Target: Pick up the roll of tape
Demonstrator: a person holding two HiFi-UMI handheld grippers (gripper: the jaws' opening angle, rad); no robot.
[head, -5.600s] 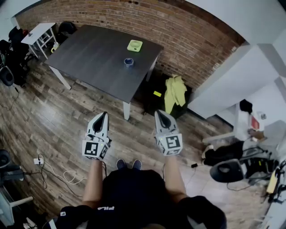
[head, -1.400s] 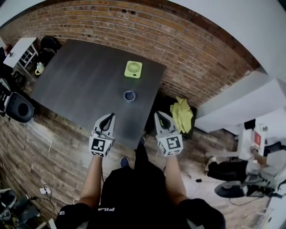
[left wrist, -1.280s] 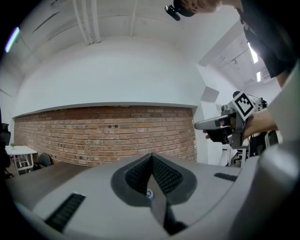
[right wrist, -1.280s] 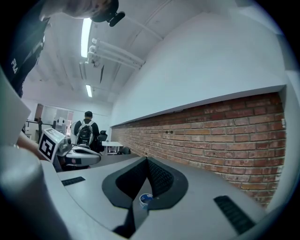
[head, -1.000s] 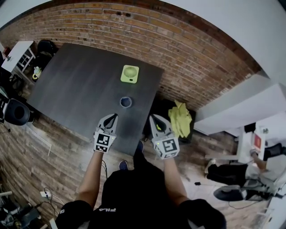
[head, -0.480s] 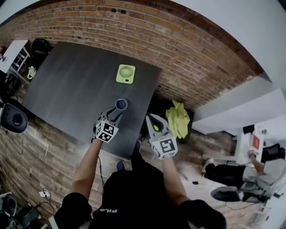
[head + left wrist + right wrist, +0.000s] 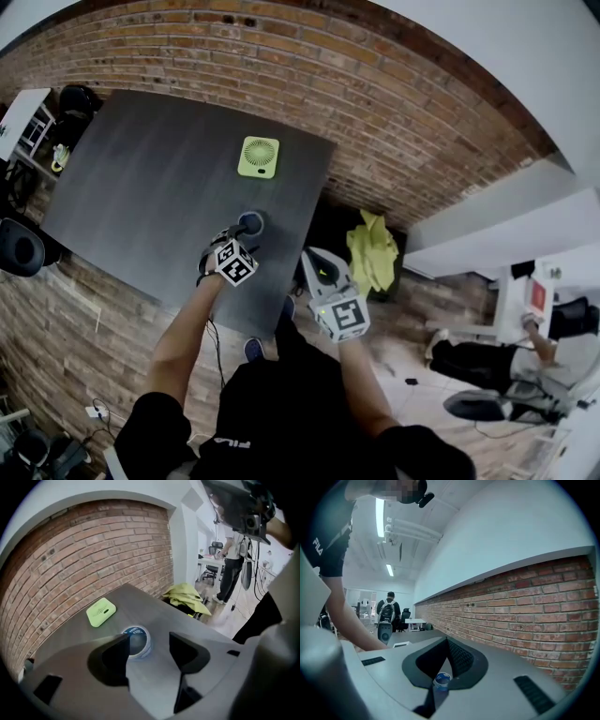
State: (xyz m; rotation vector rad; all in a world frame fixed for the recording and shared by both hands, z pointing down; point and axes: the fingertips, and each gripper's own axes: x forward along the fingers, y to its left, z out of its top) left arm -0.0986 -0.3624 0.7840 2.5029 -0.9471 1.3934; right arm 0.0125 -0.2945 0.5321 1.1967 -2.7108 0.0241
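The roll of tape (image 7: 250, 222), blue with a dark middle, lies flat on the dark grey table (image 7: 141, 178) near its front right edge. My left gripper (image 7: 241, 232) tilts down just short of it, and its jaws are opening. In the left gripper view the tape (image 7: 137, 638) lies just past the left fingertip, partly hidden by it, with nothing between the pads of the left gripper (image 7: 149, 644). My right gripper (image 7: 310, 256) hangs off the table's right edge, shut and empty. In the right gripper view the tape (image 7: 442, 679) shows through a slit below the closed tips.
A small lime-green fan (image 7: 258, 157) lies flat on the table beyond the tape. A brick wall (image 7: 394, 112) runs behind the table. A yellow-green cloth (image 7: 372, 253) lies on a black object right of the table. Office chairs (image 7: 19, 246) stand at the left.
My left gripper has gone forward and down over the table to the tape, tipped downward, and its jaws have spread from shut to wide. The right gripper has hardly moved.
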